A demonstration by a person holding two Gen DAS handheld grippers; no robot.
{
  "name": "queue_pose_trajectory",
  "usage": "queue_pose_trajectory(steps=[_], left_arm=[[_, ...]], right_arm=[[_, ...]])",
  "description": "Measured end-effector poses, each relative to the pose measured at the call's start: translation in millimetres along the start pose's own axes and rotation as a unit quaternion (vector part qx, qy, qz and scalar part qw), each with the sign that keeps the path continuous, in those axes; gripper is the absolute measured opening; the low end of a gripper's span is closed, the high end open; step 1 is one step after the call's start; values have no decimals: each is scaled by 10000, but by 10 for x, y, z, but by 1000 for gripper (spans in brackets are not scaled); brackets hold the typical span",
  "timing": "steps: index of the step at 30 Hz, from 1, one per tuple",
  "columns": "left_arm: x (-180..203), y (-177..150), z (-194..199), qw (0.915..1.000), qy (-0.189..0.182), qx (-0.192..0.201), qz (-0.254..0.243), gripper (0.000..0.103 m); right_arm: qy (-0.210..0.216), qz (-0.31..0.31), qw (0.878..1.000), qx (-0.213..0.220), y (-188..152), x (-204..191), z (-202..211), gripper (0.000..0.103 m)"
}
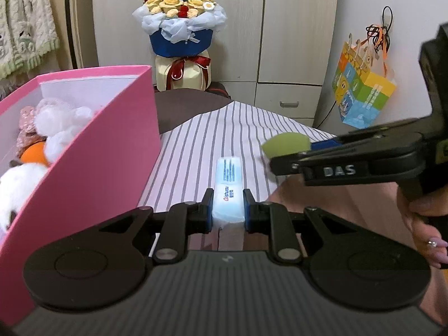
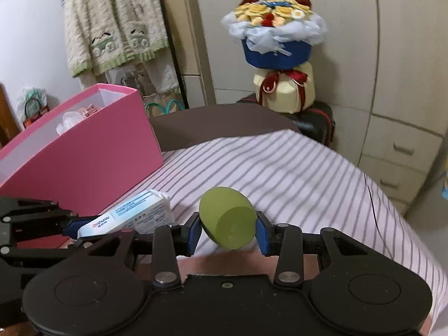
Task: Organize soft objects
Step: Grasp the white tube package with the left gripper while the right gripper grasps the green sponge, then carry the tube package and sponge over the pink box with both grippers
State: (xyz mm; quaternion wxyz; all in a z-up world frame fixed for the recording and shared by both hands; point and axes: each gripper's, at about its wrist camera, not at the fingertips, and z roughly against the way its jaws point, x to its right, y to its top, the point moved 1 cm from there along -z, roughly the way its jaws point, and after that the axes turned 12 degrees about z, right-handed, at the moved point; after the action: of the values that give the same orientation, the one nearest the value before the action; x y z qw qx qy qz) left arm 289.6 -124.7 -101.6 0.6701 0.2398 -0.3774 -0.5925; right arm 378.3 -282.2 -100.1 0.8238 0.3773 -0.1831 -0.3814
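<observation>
My left gripper (image 1: 227, 207) is shut on a light blue tissue pack (image 1: 228, 190), held above the striped bed sheet (image 1: 212, 140); the pack also shows in the right wrist view (image 2: 131, 218). My right gripper (image 2: 228, 231) is shut on a green egg-shaped sponge (image 2: 228, 218), which shows in the left wrist view (image 1: 285, 144) at the right gripper's tip. A pink box (image 1: 92, 156) stands to the left, holding white, orange and pink plush toys (image 1: 56, 128). The box also shows in the right wrist view (image 2: 92, 151).
A flower bouquet (image 1: 180, 33) stands beyond the bed in front of a white wardrobe (image 1: 291, 42). A colourful gift bag (image 1: 361, 92) hangs on the right wall. A knitted cardigan (image 2: 112, 28) hangs at the left. A brown blanket (image 2: 218, 123) covers the bed's far end.
</observation>
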Motion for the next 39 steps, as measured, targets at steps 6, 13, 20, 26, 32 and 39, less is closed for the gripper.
queue_pose_trajectory(steps=[6, 13, 20, 26, 32, 39], left_arm=[[-26, -46, 201, 10000, -85, -4, 15, 19], [-55, -133, 450, 9998, -208, 19, 14, 19], [-116, -270, 701, 9995, -327, 23, -40, 19], [-301, -432, 810, 9987, -457, -225, 37, 18], [-394, -506, 923, 9980, -533, -334, -31, 18], [-358, -575, 874, 9965, -535, -572, -286, 19]], right_arm=[[-79, -151, 9998, 89, -123, -118, 284, 45], [-284, -75, 9995, 104, -220, -387, 616, 45], [-517, -55, 9986, 88, -355, -719, 929, 45], [-642, -128, 9978, -49, -493, -956, 1103, 45], [-622, -146, 9979, -110, -605, -1136, 1203, 45], [-579, -225, 9978, -215, -700, -1233, 1179, 45]])
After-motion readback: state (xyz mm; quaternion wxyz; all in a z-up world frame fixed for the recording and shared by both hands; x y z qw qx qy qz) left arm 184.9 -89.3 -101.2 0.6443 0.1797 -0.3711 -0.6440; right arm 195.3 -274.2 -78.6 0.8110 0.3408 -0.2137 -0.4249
